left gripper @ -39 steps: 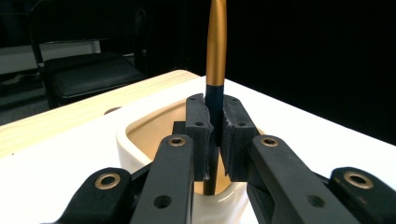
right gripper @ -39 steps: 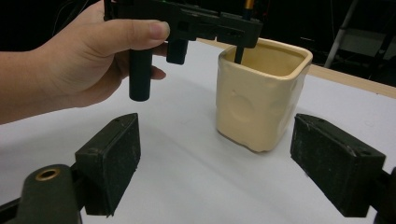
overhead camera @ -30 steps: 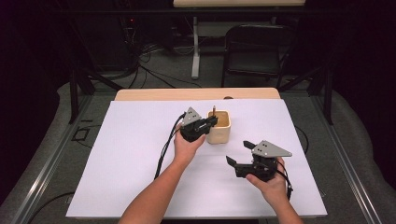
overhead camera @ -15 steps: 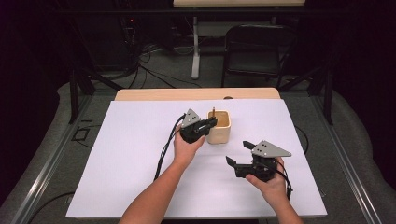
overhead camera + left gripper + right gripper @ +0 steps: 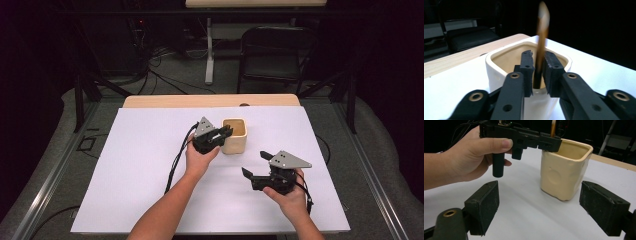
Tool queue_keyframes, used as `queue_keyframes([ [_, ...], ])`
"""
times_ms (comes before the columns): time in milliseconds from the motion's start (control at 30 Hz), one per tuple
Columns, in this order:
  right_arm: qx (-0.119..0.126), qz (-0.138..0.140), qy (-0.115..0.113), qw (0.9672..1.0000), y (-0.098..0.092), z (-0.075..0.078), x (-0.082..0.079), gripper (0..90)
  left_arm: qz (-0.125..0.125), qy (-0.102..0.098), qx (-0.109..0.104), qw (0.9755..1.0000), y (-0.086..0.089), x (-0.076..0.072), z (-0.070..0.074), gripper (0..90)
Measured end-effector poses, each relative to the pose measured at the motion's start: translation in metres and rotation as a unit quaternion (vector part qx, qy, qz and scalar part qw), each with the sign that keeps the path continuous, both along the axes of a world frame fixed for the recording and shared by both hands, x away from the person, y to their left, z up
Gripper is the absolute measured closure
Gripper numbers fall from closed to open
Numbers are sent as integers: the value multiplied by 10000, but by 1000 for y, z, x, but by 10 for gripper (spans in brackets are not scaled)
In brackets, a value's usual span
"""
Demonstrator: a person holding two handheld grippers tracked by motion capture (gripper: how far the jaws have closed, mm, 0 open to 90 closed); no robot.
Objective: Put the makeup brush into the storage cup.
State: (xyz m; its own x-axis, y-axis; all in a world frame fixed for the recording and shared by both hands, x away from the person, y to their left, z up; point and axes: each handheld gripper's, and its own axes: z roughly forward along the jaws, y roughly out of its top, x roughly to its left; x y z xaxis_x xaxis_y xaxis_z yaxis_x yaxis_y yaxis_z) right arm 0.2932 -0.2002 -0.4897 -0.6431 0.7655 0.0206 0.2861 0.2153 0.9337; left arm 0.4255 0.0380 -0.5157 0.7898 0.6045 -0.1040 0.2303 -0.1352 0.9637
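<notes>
Near the middle of the table, slightly toward twelve o'clock, stands the cream cup. We have the left gripper at its rim, and its fingers have just been opening, so a gap shows on either side of the brown stick blurred between them. We judge the step to be dropping the stick into the cup; next we should lift the left gripper clear. At five o'clock from the cup, the right gripper waits with fingers wide apart, holding nothing. We can read no writing anywhere.
</notes>
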Motion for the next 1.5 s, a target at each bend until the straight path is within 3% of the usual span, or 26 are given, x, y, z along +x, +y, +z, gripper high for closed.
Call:
queue_keyframes([
  [333,3,-3,-5,10000,0,0,0,159,141,-103,23,9998,3,-1,4,523],
  [667,1,-1,4,10000,0,0,0,159,288,-121,25,9995,6,2,4,376],
  [1267,-10,-9,3,10000,0,0,1,159,332,-258,0,9991,8,2,6,340],
  [1500,-14,-14,3,10000,0,0,1,159,412,-332,-83,9986,10,-2,17,352],
])
